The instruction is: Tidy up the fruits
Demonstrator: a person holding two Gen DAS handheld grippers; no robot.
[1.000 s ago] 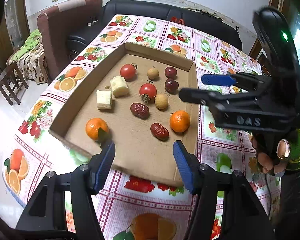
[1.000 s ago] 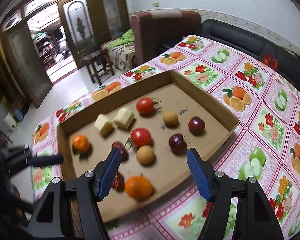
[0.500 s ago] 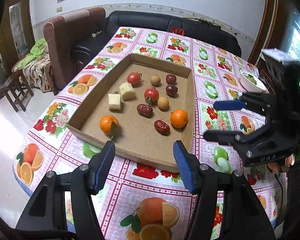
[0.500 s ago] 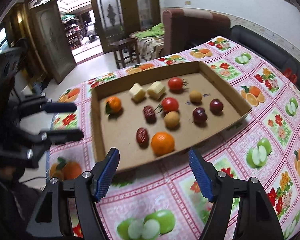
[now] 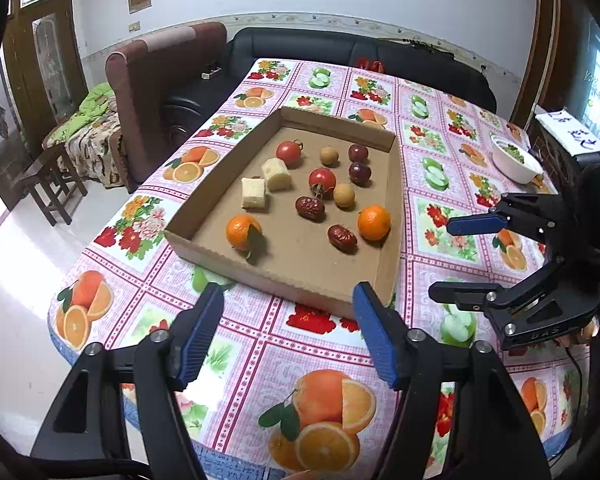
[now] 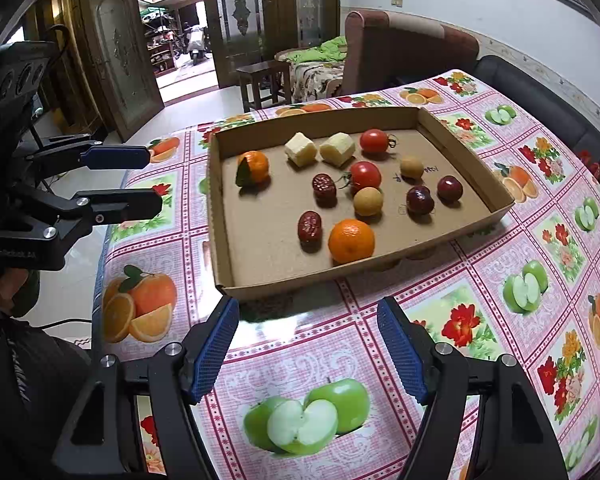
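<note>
Fruits lie paired in the shallow cardboard tray point(image 5: 392, 216), ahead of both my grippers, its long axis running away from me. My left gripper point(image 5: 288, 334) is opening with nothing between the jaws, and my right gripper point(image 6: 308, 350) stands wide and empty. The smooth round orange point(image 6: 351, 241) near the tray's front wall is closest, I think, to the right one.

Black hand-held gripper point(image 5: 288, 344) frames, blue ribbed pads point(image 5: 374, 340), silver screws, green sleeve.
</note>
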